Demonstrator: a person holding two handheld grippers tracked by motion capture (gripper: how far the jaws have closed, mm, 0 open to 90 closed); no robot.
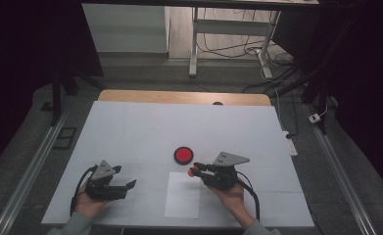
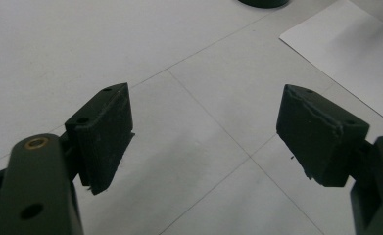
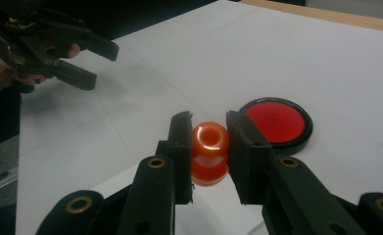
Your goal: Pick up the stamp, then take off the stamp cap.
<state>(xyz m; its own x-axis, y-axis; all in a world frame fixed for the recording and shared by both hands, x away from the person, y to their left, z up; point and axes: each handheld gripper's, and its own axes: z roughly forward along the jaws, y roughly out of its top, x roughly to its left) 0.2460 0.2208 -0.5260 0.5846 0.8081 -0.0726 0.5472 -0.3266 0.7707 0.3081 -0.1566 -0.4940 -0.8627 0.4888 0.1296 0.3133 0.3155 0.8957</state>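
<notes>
My right gripper [image 3: 208, 142] is shut on a small glossy orange knob-shaped piece [image 3: 209, 152], held just above the white table. In the high view that gripper [image 1: 195, 170] sits right of centre with the orange piece [image 1: 192, 171] at its tips, just below a round red disc with a black rim [image 1: 183, 155]. The red disc [image 3: 276, 122] lies flat just beyond the jaws, to their right. My left gripper [image 1: 130, 184] rests low at the near left, open, with bare table between its pads [image 2: 108, 129]. It also shows far off as the left gripper [image 3: 98, 63].
A white sheet of paper [image 1: 182, 195] lies near the front edge, between the two hands; its corner [image 2: 346, 54] shows beyond the left jaws. The white table cover [image 1: 145, 127] ends at a wooden strip [image 1: 184, 97] at the back. Desk legs and cables stand beyond.
</notes>
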